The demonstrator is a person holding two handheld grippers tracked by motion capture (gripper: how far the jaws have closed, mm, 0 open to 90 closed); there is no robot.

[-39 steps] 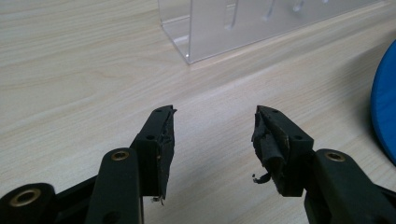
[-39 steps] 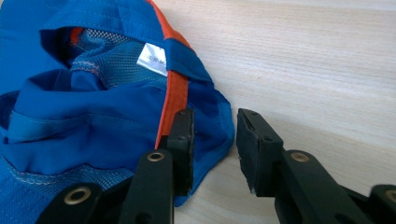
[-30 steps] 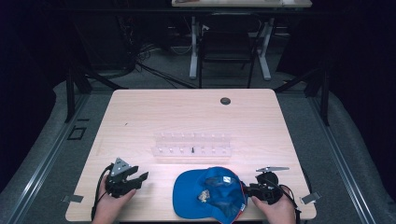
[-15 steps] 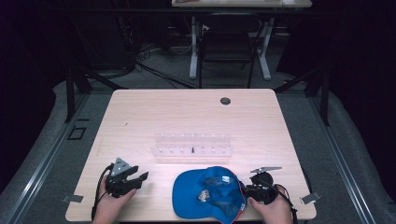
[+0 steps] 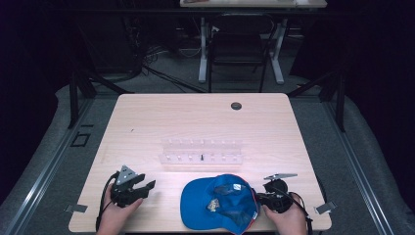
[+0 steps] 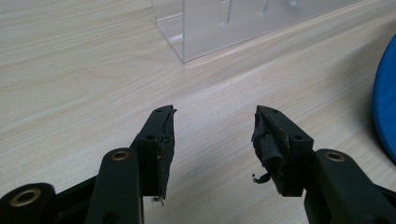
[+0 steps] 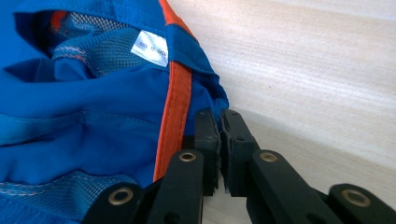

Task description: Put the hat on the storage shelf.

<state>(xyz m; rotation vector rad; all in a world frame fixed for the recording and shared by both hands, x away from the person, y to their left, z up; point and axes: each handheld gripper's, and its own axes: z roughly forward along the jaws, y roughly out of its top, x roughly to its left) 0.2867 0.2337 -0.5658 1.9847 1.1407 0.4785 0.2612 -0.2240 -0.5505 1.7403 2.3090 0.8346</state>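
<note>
Blue fabric cap with an orange-red trim band lies upside down at the near edge of the light wooden table, toward the right. From the high view we see its open inside facing up, with a white label and some pale marks in the hollow, and a clear plastic rack with small pegs standing just behind it.

We note the right gripper at the cap's right rim in the high view, but jaw detail is too small there. The right gripper view resolves it: the right gripper's jaws are pressed together, pinching the cap's edge just beside the orange band, and the white sewn-in label and mesh lining are legible only as shapes; the print is unreadable.

We record the left gripper resting well apart from the cap, at the table's near left. The left gripper view shows its jaws spread wide with nothing between them, the pads frayed, a corner of the rack ahead, and a sliver of blue cap at the frame's right edge.
</note>
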